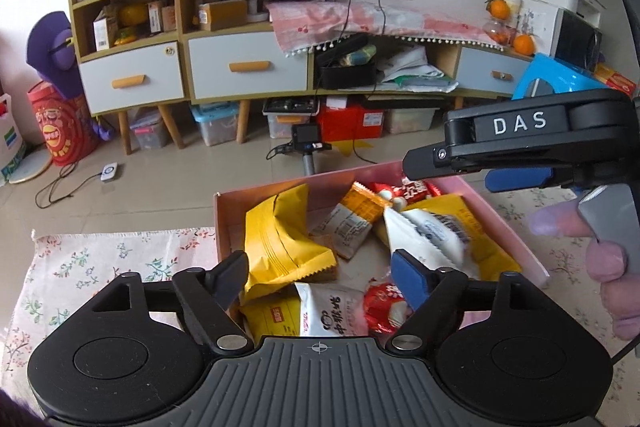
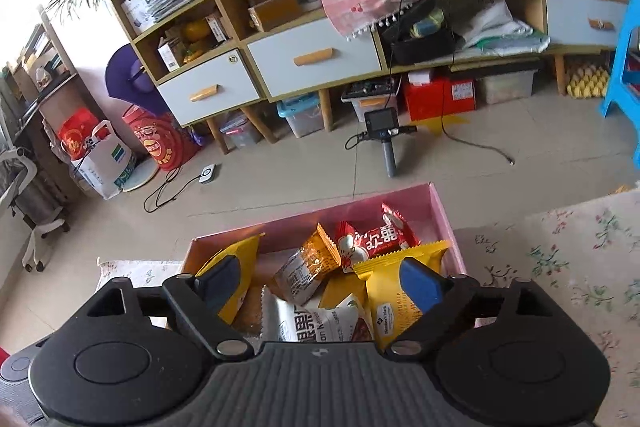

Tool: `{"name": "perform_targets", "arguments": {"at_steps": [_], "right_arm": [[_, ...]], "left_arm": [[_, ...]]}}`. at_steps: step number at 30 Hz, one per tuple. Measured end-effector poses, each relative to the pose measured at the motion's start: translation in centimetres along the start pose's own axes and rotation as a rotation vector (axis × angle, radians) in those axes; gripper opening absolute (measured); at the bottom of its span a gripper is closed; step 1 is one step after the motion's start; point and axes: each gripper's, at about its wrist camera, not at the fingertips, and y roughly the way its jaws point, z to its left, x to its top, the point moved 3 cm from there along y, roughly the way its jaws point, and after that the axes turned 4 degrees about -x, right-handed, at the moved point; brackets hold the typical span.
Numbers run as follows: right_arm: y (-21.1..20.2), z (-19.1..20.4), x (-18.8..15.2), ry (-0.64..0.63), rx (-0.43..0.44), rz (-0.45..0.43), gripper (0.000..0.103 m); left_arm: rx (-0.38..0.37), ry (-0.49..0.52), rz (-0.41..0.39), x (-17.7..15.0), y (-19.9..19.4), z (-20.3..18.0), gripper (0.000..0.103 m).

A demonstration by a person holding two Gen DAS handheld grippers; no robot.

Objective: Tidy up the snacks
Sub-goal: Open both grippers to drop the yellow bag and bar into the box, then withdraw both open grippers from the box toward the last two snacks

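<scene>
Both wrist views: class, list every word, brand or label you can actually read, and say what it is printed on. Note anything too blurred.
"DAS": white letters on the black right claw, seen from the left wrist.
"Member's Mark": badge on the yellow packet in the pink box.
Chinese characters on the red packet, the white packets and the red bag on the floor: I cannot read them reliably.
Cabinet box labels: too small.
</scene>
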Motion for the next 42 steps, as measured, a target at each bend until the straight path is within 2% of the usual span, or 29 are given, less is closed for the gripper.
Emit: {"name": "perform_targets", "arguments": {"at_steps": [10,24,27,42], "right_arm": [[-4.3,0.4,-0.9,-0.033,-0.022,-0.032,0.083],[-9.3,1.4,-4.4,-0.109,-0.054,-0.067,0.091],[-10.1,1.6,-5.4,-0.126,-0.062,-0.07,0.092],[-12.2,2.1,-10.0,-0.184,-0.113,-0.075,0.094]], "left_arm": [[-0.014,-0.002,0.002,-1.0,-3.6,-0.8,0.086],[-0.029,0.003,0.008,-3.5,-8.3,-1.5,0.091],[-0.03,0.005,0.016,-4.2,-9.2,-1.8,0.094],[-0.02,0.041,0.048,-7.8,-11.2,-2.7,0.095]]}}
